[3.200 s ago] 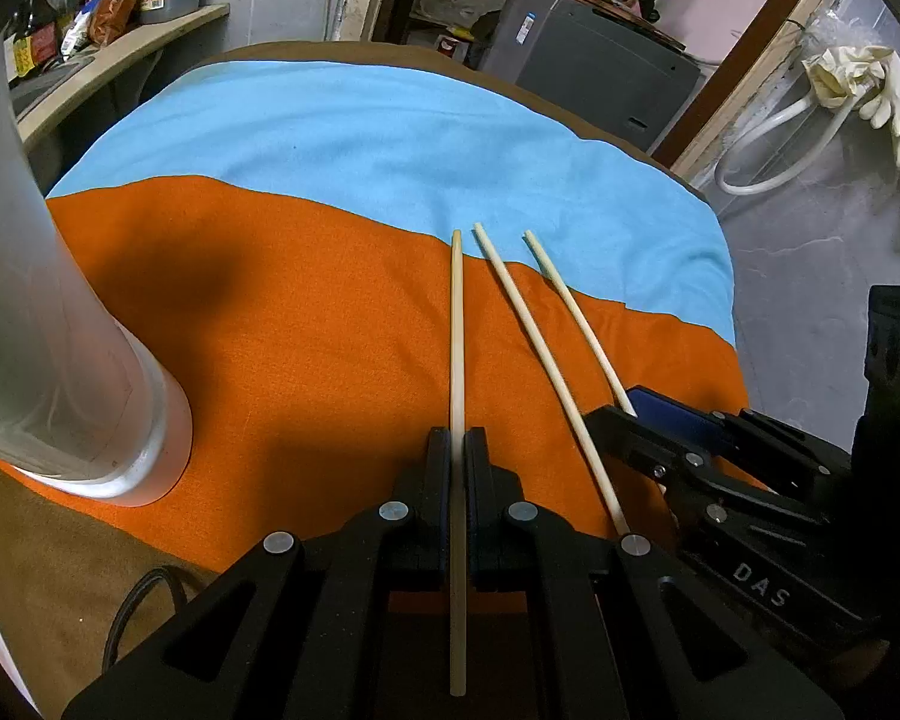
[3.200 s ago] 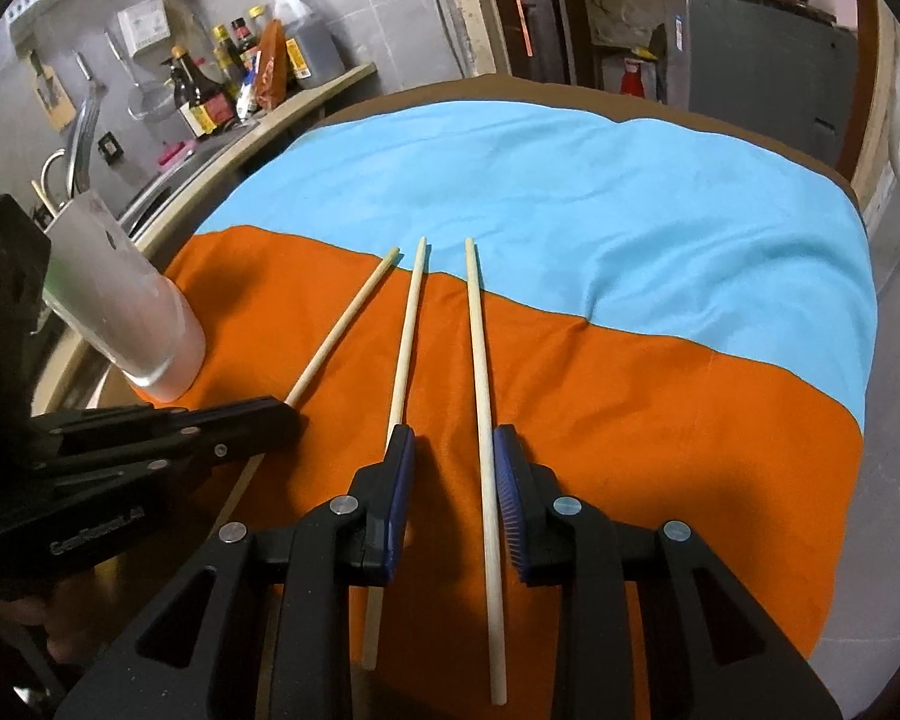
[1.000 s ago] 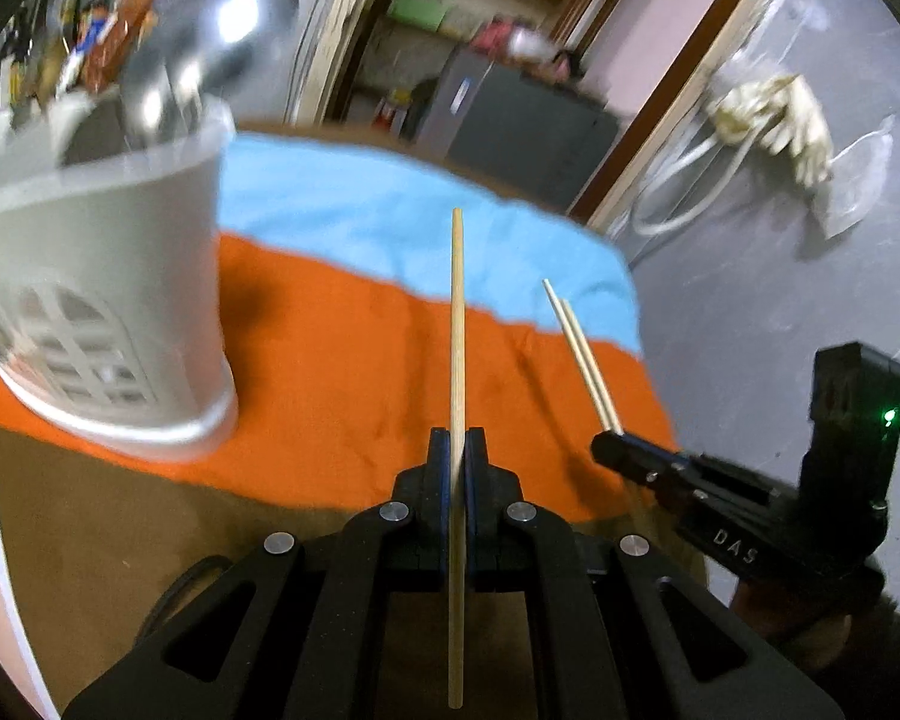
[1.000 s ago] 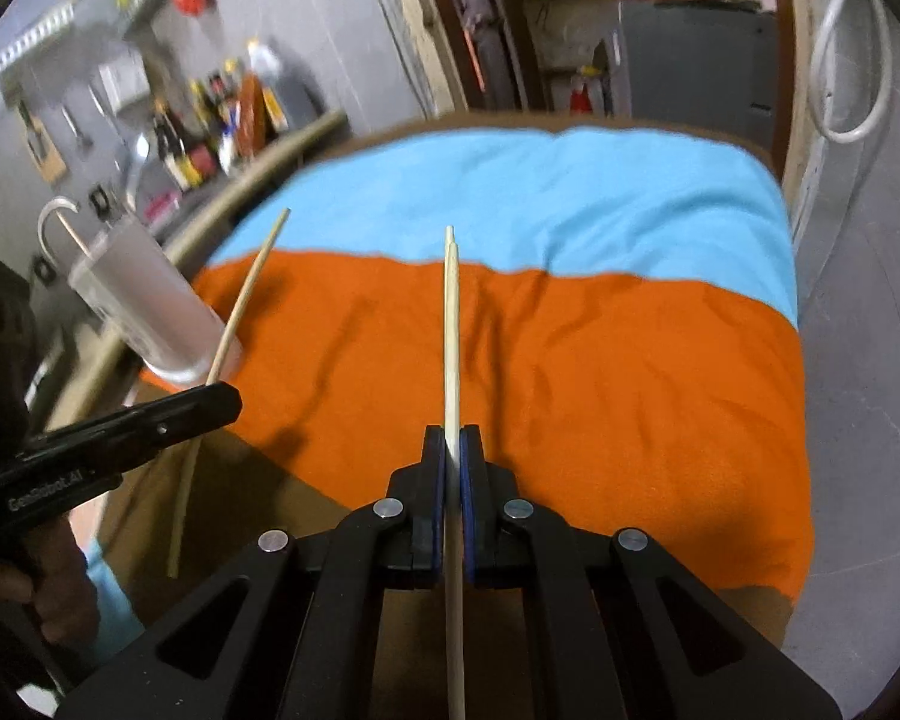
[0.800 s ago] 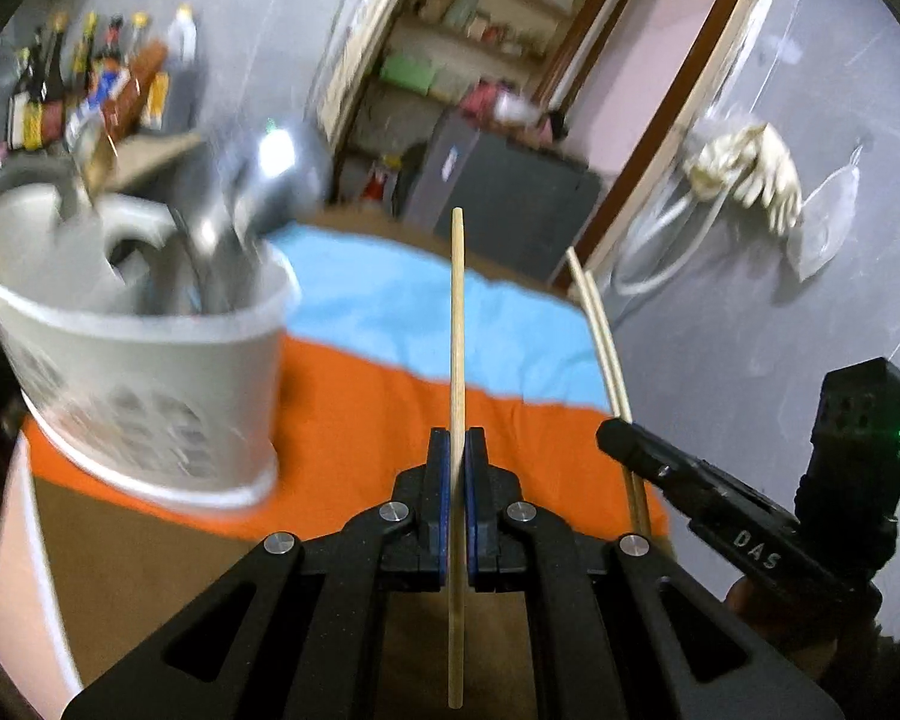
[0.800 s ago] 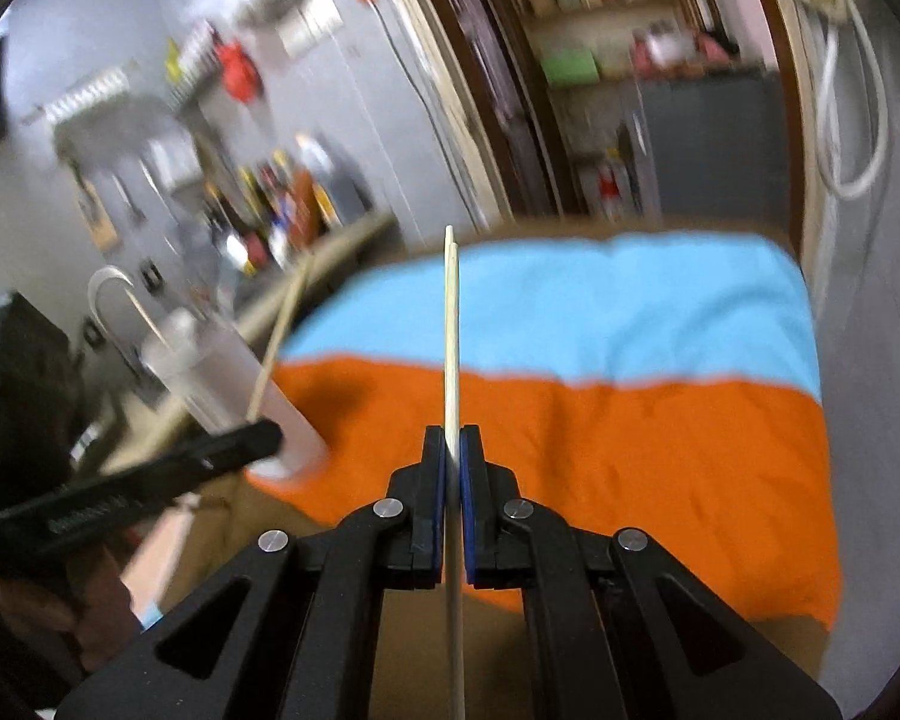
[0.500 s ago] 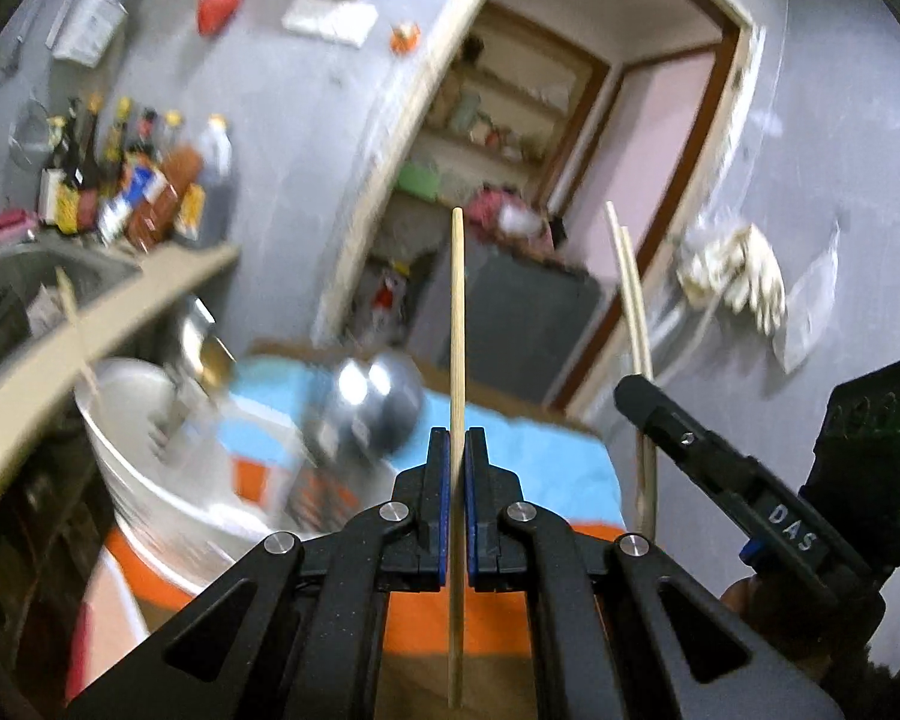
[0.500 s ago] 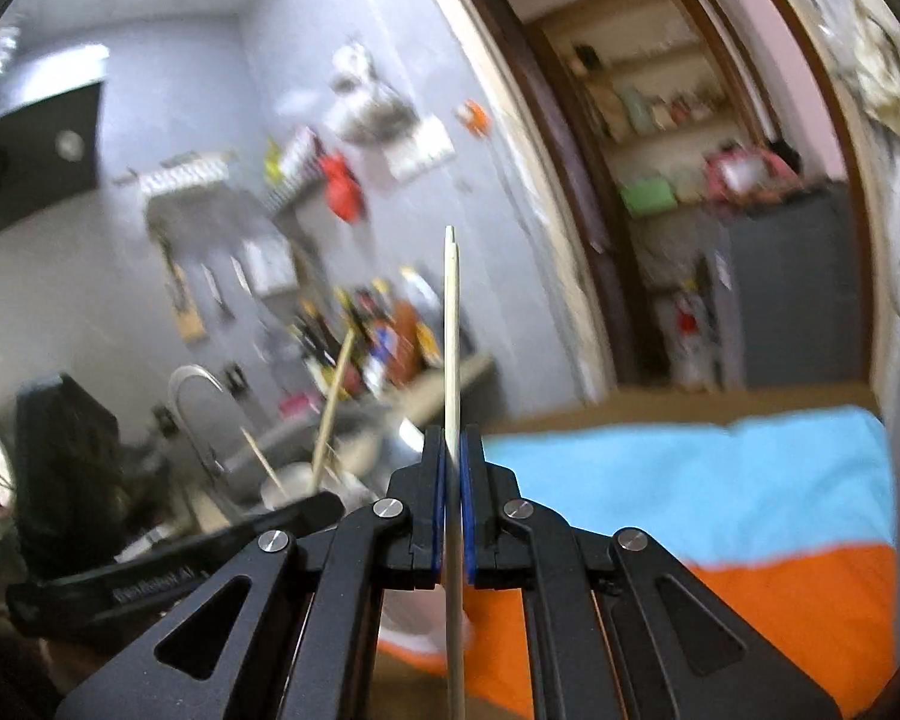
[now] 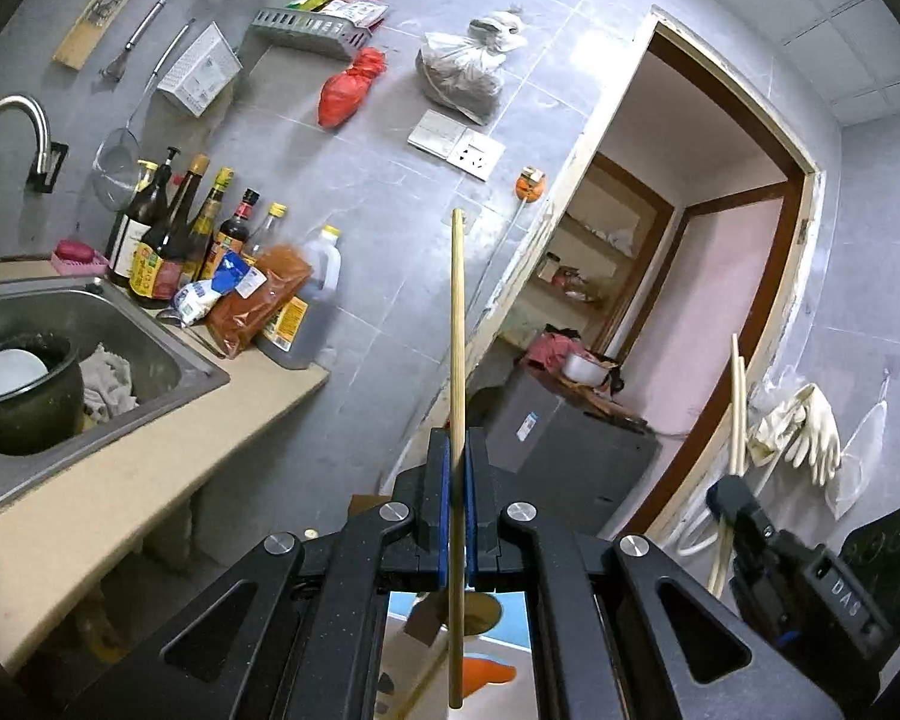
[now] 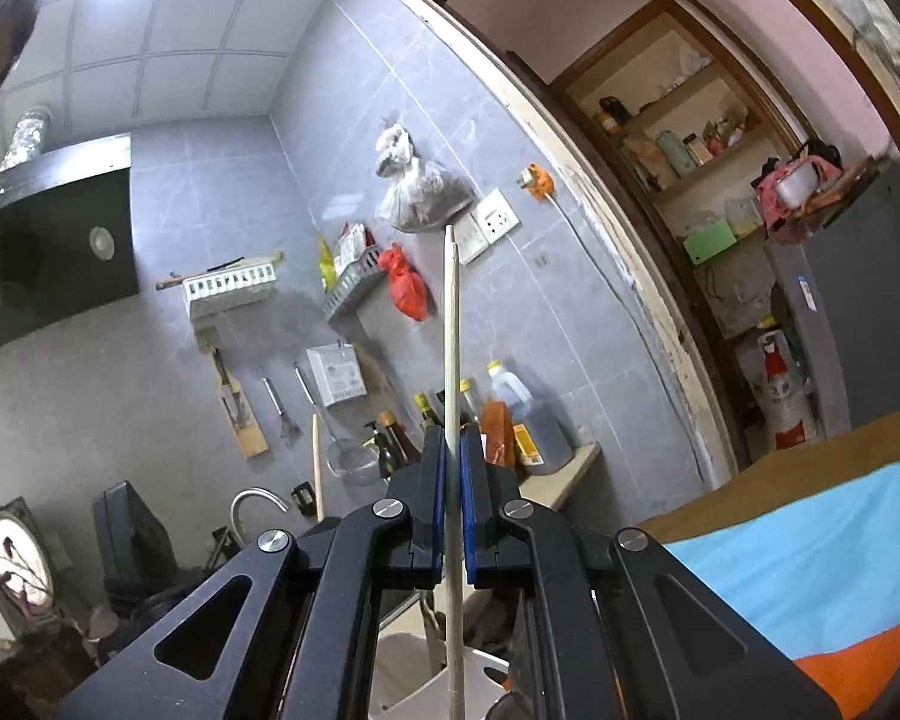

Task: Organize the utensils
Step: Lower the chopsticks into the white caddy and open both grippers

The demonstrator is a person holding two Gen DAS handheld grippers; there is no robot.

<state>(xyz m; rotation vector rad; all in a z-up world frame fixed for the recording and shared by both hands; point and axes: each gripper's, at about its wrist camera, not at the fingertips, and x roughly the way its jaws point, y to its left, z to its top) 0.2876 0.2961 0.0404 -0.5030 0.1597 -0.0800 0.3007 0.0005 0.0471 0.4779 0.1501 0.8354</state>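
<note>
The utensil holder [image 10: 426, 678] is largely hidden behind the right gripper's [image 10: 449, 504] frame; only a white rim portion shows low in the right wrist view, its contents indistinct. The left gripper [image 9: 457, 504] pinches a single chopstick [image 9: 457, 360] between its blue pads, the stick running straight through the jaws and projecting beyond them both ways. The right gripper's jaws are pressed onto a chopstick pair [image 10: 450, 360] (two sticks, seen clearly only in the left wrist view), whose lower end sits over the holder's rim.

Both tongs, left [image 9: 457, 468] and right [image 10: 450, 468], clamped, level.
</note>
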